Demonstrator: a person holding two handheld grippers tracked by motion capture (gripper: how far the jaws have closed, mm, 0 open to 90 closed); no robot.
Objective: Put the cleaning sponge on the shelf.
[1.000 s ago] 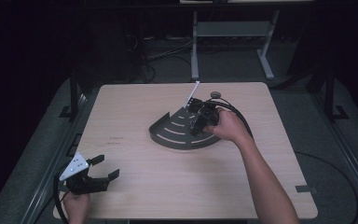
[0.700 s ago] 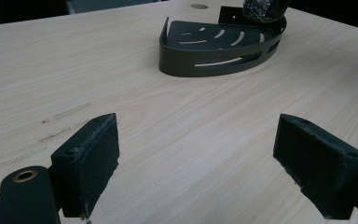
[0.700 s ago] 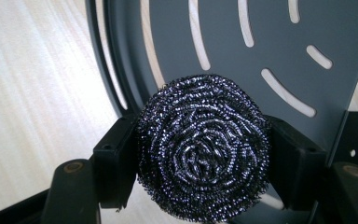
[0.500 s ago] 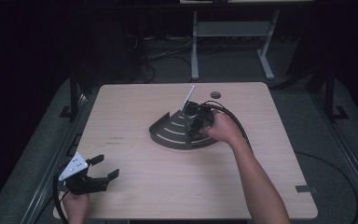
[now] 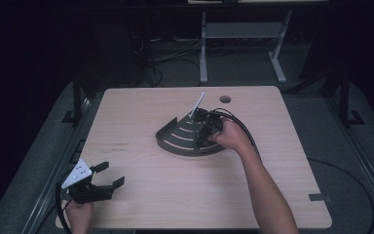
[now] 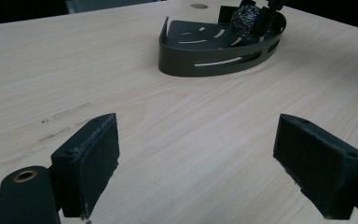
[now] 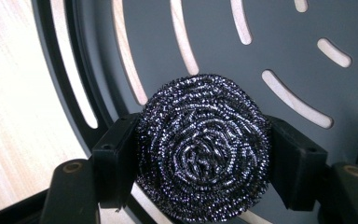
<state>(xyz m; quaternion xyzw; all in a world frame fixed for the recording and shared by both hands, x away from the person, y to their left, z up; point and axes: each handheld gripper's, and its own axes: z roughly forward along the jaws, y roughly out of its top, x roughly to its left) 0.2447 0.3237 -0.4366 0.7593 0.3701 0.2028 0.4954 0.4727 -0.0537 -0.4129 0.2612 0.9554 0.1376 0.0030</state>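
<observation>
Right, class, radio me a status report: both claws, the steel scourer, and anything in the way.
Right claw shut on round steel-wool scourer, over dark slotted corner tray. Left claw open, idle above wooden table. Nothing in the way.

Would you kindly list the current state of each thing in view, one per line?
Round steel-wool scouring pad: clamped between the right gripper's pads, above the caddy floor.
Dark grey slotted metal corner caddy: upright on the table.
Right gripper: shut on the pad.
Left gripper: open, holding nothing.
Light wooden table: bears the caddy.
</observation>
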